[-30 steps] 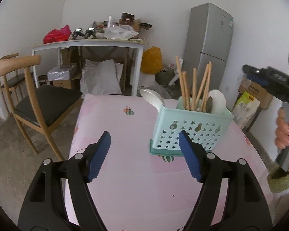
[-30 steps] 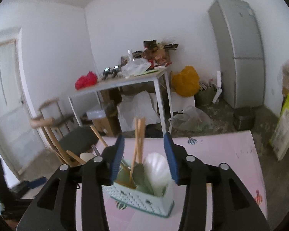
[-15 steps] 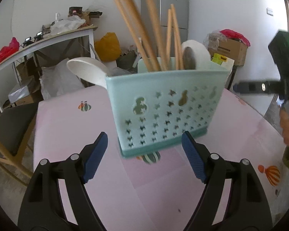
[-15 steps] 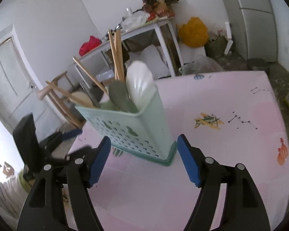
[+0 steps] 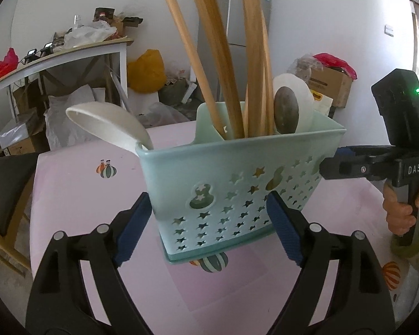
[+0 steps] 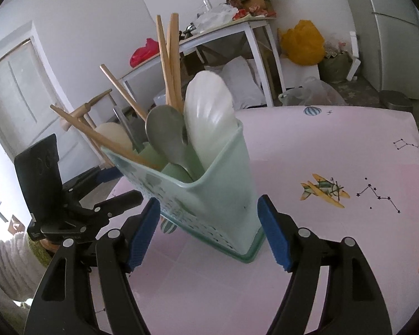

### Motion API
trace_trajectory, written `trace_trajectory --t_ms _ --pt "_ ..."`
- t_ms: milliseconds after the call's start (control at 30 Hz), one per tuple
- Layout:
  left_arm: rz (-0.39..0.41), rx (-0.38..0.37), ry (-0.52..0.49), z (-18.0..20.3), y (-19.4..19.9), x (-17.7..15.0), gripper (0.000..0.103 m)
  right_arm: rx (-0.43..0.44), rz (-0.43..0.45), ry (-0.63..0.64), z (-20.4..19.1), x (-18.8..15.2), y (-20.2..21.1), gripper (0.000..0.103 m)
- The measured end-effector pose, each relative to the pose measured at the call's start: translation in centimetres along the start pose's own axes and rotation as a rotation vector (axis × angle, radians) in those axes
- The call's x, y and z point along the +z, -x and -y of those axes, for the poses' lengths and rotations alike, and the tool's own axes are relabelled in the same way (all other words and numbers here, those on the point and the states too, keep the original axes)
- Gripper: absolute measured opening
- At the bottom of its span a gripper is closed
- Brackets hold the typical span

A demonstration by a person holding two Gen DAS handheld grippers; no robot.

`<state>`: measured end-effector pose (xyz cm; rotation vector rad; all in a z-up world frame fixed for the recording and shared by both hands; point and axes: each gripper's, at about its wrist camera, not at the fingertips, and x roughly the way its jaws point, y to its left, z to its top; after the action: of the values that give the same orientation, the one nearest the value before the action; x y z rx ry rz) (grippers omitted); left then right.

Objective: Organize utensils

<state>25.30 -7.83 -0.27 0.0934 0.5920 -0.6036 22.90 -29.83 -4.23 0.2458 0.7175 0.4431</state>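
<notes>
Two grippers are crowding one mint-green utensil caddy (image 5: 237, 184), which stands on the pink table (image 5: 83, 195).

Left wrist view: the left gripper (image 5: 206, 229) has its jaws spread and opening wider, blue pads on either side of the caddy's star-punched front wall near the base. Looks like the pads aren't pressing on it, so nothing's actually gripped. Sticking out of the caddy: several wooden handles (image 5: 218, 55), a white ladle (image 5: 106, 122) leaning out to the left, a grey spoon (image 5: 286, 109) and a white scoop behind it. The other gripper (image 5: 332, 162) pokes in from the right, right by the caddy's end wall, a hand (image 5: 399, 212) on its grip.

Right wrist view: the right gripper (image 6: 209, 234) is also wide apart, straddling the caddy's (image 6: 226, 195) narrow end, pads just beside the walls and not clamped. A shell-shaped white scoop (image 6: 209, 122) and a grey spoon (image 6: 164, 134) sit nearest the camera. The left gripper (image 6: 117, 203) shows at the left, by the caddy's long side.
</notes>
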Motion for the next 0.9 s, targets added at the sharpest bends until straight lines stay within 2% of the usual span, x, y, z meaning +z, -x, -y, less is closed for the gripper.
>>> trace_trajectory --t_ms 133,400,900 --pt "-0.003 0.001 0.019 0.4 0.4 -0.2 0.079 -0.027 -0.015 0.039 -0.8 0.1 -0.5 0.071" --pt "-0.005 0.008 0.042 1.0 1.7 -0.8 0.079 -0.023 -0.026 0.033 -1.1 0.2 -0.4 0.071" --pt "-0.005 0.051 0.151 1.6 7.0 -3.2 0.079 0.021 -0.052 0.057 -4.1 -1.5 0.0 0.071"
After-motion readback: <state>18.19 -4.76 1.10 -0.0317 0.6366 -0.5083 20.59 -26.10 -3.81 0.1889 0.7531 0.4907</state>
